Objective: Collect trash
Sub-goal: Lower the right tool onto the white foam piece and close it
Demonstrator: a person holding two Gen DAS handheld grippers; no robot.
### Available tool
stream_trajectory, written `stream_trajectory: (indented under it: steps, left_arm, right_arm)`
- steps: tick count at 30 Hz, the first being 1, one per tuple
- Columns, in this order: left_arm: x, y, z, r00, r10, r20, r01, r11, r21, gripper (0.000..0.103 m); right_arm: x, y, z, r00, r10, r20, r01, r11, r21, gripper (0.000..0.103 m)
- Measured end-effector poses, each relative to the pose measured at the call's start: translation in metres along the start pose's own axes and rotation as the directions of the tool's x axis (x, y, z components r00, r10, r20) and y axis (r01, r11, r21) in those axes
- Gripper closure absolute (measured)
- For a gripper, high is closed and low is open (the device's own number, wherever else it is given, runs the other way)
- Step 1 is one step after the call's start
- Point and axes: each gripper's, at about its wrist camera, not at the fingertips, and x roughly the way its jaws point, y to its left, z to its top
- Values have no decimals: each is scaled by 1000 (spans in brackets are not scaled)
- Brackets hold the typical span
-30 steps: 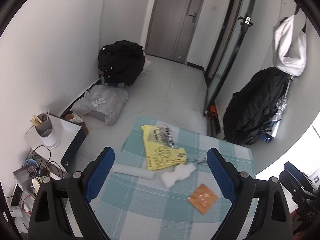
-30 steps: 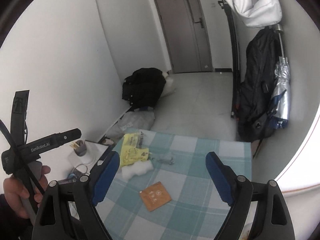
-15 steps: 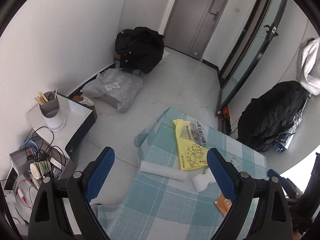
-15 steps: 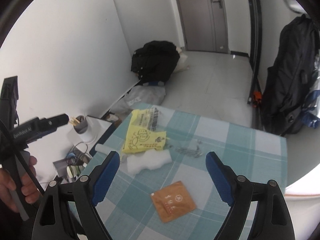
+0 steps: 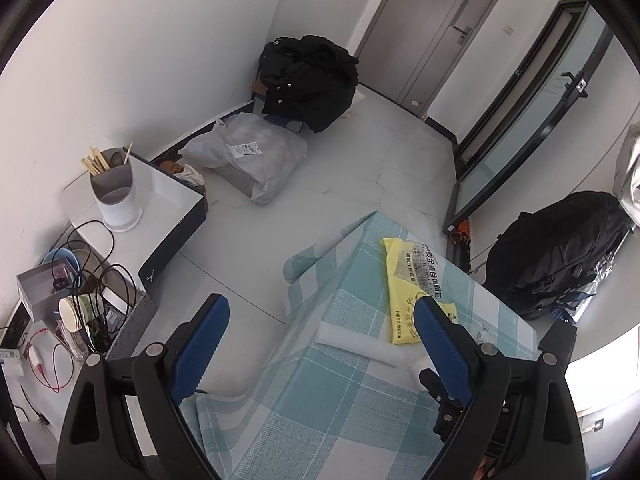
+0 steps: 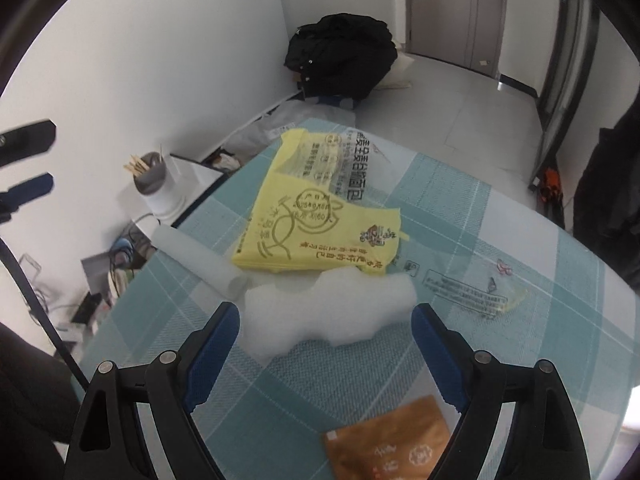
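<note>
On the teal checked tablecloth (image 6: 460,216) lies trash: a yellow plastic bag (image 6: 316,216), a white foam wad (image 6: 324,312), a white rolled sheet (image 6: 200,260), a clear printed wrapper (image 6: 468,288) and a brown sachet (image 6: 392,448). My right gripper (image 6: 326,340) hangs low over the table, open, with the foam wad lying just ahead of its blue fingers. My left gripper (image 5: 320,336) is open and empty above the table's left edge; the yellow bag (image 5: 412,280) and the rolled sheet (image 5: 360,340) lie near its right finger.
Left of the table stands a white side cabinet (image 5: 160,216) with a utensil holder (image 5: 114,192), and cables and boxes (image 5: 68,292) sit beside it. A black bag (image 5: 308,80) and a grey parcel (image 5: 248,152) lie on the floor; a black backpack (image 5: 560,252) leans at the right.
Both grippers dropped toward the table. The right one closed in on the foam wad, which now fills the space ahead of its fingers. The left one swung out over the table's left edge.
</note>
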Motion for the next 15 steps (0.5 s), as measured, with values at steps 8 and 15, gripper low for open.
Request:
stream_trajectory:
  steps: [8, 15]
  left_arm:
    - [2, 13, 4, 1000, 12, -9, -12, 999, -38, 11]
    - [8, 17, 4, 999, 23, -32, -24, 999, -48, 11]
  right_arm:
    - [12, 5, -1, 999, -36, -13, 36, 999, -37, 15]
    - [8, 7, -6, 998, -60, 0, 60, 998, -16, 30]
